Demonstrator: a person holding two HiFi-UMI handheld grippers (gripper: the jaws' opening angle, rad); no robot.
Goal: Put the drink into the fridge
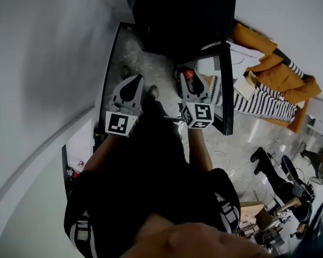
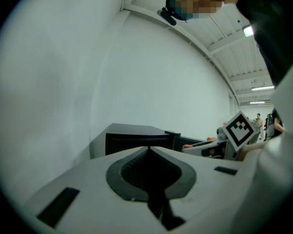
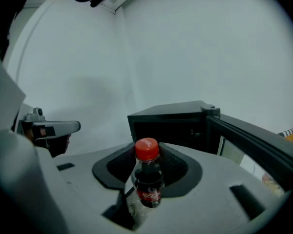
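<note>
Right gripper [image 1: 187,77] clamps the upright, red-capped cola bottle [image 3: 147,179] at centre frame, short of the black fridge [image 3: 171,116]; door [image 3: 254,140] open at right. Left gripper [image 2: 147,152] closed, empty.

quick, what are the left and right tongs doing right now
Left tongs: closed, nothing between them.
Right tongs: closed on a small clear plastic cola bottle with a red cap.

Head cam: steep down over left gripper [image 1: 133,80] & right gripper [image 1: 186,73]. Gripper cams: close, fwd along jaws. All 3 share fridge [image 1: 177,15] [image 2: 136,136] [image 3: 172,122] ahead.
</note>
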